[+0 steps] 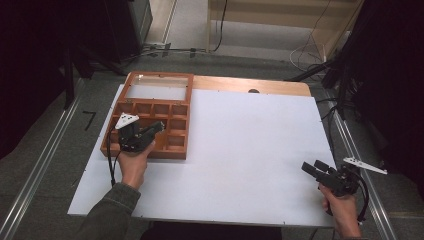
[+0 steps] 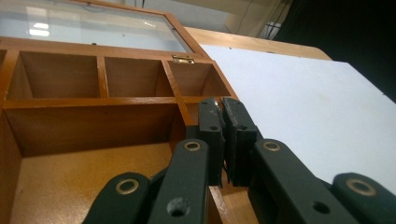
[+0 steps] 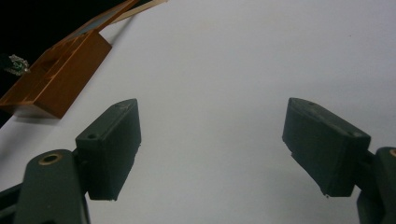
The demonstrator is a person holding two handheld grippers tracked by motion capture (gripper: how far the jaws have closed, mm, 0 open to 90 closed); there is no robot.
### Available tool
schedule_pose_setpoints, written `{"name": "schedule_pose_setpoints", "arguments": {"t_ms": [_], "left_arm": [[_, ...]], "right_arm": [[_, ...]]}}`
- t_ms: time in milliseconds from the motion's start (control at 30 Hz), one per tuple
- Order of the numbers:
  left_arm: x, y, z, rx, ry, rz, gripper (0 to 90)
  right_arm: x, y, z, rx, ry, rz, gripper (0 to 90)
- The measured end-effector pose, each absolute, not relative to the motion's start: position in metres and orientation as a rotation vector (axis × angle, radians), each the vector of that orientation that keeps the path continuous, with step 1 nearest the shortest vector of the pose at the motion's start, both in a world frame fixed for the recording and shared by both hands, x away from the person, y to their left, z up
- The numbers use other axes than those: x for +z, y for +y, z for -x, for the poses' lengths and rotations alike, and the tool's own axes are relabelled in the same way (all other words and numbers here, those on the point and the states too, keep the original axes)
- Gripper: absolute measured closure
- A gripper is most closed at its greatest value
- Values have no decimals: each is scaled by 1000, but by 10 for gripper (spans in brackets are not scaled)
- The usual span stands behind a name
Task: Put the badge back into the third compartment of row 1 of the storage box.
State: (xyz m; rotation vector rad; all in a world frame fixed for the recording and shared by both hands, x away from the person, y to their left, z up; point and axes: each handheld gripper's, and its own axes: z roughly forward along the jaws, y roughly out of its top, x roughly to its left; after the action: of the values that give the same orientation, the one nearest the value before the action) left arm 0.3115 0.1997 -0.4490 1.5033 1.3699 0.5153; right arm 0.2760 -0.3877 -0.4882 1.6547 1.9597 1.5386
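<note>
Reddish-brown compartmented wooden box (image 1: 176, 131) — paler tan grain on the compartment floors, small brass hinge (image 2: 183, 59) at its back edge. Glass-paned lid (image 1: 159, 92) at 12 o'clock of it, framed in the same wood. Flat white tabletop board (image 1: 250, 150) — unpatterned. Black left gripper (image 1: 159, 125); black right gripper (image 1: 311, 167), at 4 o'clock on the board.

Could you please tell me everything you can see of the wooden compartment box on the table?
The wooden box is reddish-brown, shallow, and split by thin dividers into rows of open, empty compartments. Its lid, a wooden frame around a clear pane, lies folded back flat on the table behind it, joined by a small brass hinge. The box sits at the left edge of the white board. The left gripper, jaws shut, hovers over the box's compartments; whether it touches the wood is unclear.
</note>
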Motion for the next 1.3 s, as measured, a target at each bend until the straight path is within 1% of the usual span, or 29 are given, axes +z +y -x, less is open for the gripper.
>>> {"name": "schedule_pose_setpoints", "arguments": {"t_ms": [433, 1100, 1300], "left_arm": [[-448, 206, -329, 527, 1409, -1499, 876], [-441, 206, -359, 548, 1452, -1504, 876], [-441, 209, -369, 532, 1464, -1487, 876]], "right_arm": [[-488, -388, -276, 1539, 1960, -1656, 175], [-488, -388, -276, 1540, 1960, -1655, 175], [-488, -388, -276, 1541, 1959, -1658, 175]]}}
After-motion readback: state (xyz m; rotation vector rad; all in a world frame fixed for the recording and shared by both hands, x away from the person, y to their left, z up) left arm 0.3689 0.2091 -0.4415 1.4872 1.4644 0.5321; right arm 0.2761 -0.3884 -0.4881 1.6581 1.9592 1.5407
